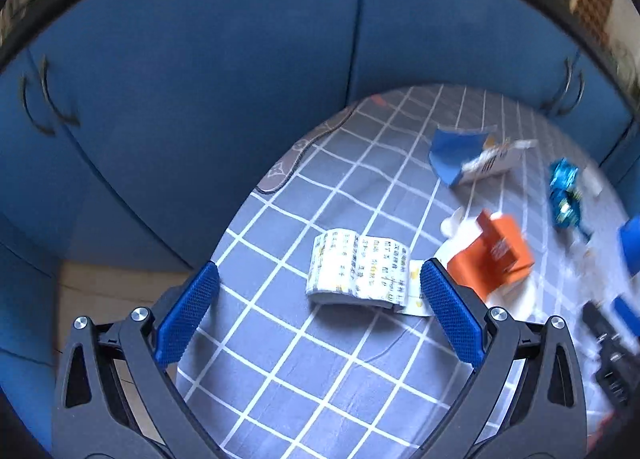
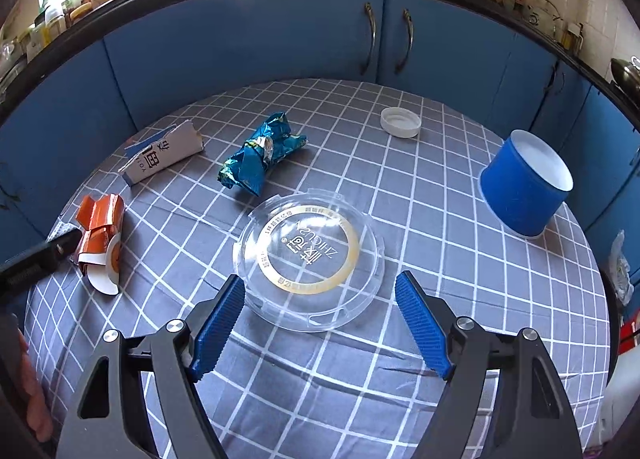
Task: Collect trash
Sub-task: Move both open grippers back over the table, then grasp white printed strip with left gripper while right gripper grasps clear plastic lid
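Nearest in the right wrist view, the right gripper [image 2: 320,291] is tilted down over the checked tablecloth [image 2: 320,379] with its blue pads spread wide and nothing gripped; the near edge of a clear plastic lid [image 2: 308,255] lies between the fingertips, untouched. In the left wrist view the left gripper [image 1: 320,283] is likewise angled down and held wide open and empty, with a folded printed wrapper [image 1: 360,271] lying flat between its tips. Just beside the right-hand pad an orange carton [image 1: 492,255] is seen, flattened. Further off, a blue crumpled foil wrapper [image 2: 260,155] and a torn blue-and-white carton [image 2: 164,159] lie on the cloth. A blue paper cup [image 2: 520,187] rests tipped at the right, and a white cap [image 2: 400,122] sits near the far edge, before blue cabinet doors [image 2: 260,39].
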Demonstrator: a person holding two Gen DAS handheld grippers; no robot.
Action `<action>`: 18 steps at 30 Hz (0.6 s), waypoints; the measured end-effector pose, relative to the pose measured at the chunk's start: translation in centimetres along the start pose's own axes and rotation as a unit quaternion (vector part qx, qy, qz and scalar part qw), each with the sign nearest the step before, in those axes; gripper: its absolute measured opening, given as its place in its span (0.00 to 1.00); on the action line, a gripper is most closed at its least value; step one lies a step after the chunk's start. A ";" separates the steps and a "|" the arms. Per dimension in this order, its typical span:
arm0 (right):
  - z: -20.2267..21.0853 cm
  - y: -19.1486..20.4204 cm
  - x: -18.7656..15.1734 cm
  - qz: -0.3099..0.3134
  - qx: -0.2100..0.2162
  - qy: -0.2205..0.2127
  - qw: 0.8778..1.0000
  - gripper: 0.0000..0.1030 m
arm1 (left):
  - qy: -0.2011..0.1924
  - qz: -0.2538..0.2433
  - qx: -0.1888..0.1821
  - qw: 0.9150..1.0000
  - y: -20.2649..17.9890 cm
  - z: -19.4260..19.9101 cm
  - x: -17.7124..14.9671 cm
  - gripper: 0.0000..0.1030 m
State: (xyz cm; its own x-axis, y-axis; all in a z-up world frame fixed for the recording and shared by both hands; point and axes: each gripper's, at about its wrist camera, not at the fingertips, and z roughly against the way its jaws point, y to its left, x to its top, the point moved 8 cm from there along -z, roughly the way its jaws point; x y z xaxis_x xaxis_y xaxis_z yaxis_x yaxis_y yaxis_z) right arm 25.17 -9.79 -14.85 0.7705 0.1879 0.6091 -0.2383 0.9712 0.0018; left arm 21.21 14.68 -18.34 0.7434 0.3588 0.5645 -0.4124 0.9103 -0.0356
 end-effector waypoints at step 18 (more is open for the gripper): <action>1.9 -0.5 -0.6 0.004 0.038 -0.028 0.999 0.58 | -0.034 -0.045 -0.041 0.998 -3.8 2.7 0.2 0.19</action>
State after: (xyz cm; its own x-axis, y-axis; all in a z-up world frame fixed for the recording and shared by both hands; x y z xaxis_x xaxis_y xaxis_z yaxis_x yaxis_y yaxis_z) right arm 23.69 -10.62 -13.74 0.7347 0.1860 0.6525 -0.2906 0.9553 0.0550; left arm 21.49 10.68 -15.88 0.7371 0.2636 0.6222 -0.2999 0.9527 -0.0484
